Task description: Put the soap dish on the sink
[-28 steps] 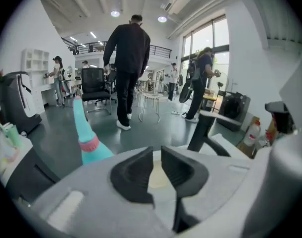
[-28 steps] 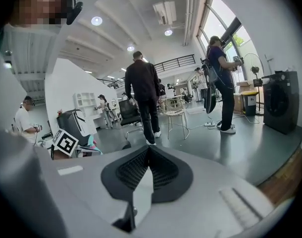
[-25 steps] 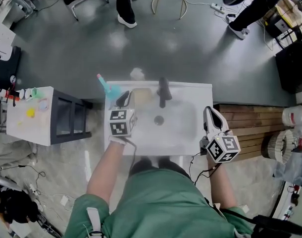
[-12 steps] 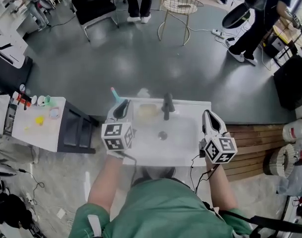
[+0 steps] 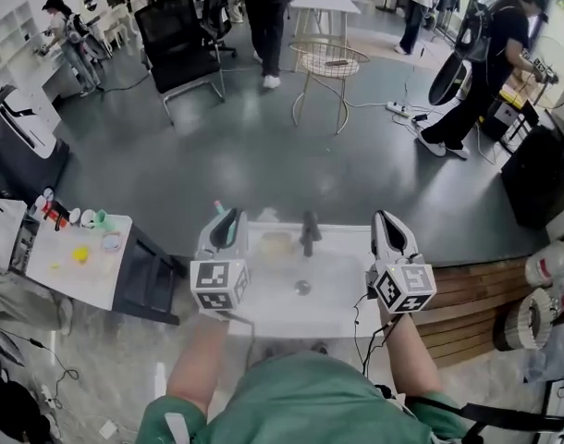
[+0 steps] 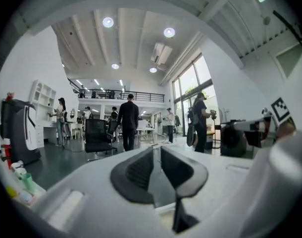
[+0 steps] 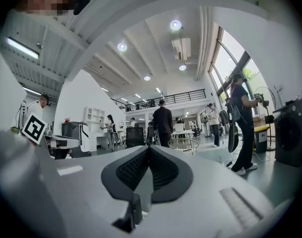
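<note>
The white sink [image 5: 337,311] stands just in front of me, with a black faucet [image 5: 309,232] at its back rim. The pale yellow soap dish [image 5: 275,242] rests on that back rim, left of the faucet. My left gripper [image 5: 228,218] is held above the sink's left back corner, beside the dish and apart from it, shut and empty. My right gripper [image 5: 386,220] hovers over the sink's right edge, also shut and empty. In both gripper views the left gripper [image 6: 156,155] and right gripper [image 7: 150,155] point level into the room, their pads meeting with nothing between.
A white side table [image 5: 79,257] with small bottles stands left of the sink. Wooden slats [image 5: 472,294] lie to its right. Beyond are a black office chair [image 5: 180,40], a wire stool [image 5: 328,63] and several people standing on the grey floor.
Both grippers have risen from over the basin and now point level into the room. The head view has tilted up, showing more of the room. The soap dish has stayed put.
</note>
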Motion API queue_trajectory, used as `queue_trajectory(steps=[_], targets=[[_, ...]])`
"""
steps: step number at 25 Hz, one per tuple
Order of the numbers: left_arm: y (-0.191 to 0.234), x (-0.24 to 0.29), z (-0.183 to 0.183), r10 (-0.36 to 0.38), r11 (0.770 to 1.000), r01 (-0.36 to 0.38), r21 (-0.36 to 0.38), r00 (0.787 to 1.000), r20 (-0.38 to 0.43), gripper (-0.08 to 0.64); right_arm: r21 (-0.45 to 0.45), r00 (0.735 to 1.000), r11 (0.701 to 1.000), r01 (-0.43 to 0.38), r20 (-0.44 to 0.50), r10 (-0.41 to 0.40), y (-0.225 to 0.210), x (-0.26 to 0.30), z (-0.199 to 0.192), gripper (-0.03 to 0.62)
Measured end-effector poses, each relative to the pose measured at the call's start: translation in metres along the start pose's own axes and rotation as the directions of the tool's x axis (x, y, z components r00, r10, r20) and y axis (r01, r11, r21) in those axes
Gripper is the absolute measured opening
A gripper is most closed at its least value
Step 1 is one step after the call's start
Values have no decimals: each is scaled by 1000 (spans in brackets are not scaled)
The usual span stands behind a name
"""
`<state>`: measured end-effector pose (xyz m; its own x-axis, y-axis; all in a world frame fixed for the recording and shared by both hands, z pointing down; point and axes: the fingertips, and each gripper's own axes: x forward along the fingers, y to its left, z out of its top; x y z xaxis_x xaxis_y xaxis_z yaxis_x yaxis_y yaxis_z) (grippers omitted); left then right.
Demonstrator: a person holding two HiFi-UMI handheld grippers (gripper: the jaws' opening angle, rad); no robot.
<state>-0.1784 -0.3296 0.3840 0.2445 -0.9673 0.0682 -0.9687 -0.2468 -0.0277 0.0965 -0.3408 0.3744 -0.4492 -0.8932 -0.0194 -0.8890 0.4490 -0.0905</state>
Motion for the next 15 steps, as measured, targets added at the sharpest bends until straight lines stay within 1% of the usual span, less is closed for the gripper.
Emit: queue_trajectory(steps=[6,8,12,15], targets=[[-4,-13,25,9,999,-11,37,998,55,46,-25,998,1000,-7,57,9,5,-1,32,-3],[-4,-17,30,10,999,-13,38,997,72,46,-35,997,999,-11,73,13,8,-2,39,-3],[-6,-20,39,0,999,-4,36,995,100,46,-35,996,999,-24,88,27,16,-5,40,-3],[-6,-19,44,-6,1000,4,20,994,111,41,-29,996,999,-27,80,30,18,-7,35,-3]])
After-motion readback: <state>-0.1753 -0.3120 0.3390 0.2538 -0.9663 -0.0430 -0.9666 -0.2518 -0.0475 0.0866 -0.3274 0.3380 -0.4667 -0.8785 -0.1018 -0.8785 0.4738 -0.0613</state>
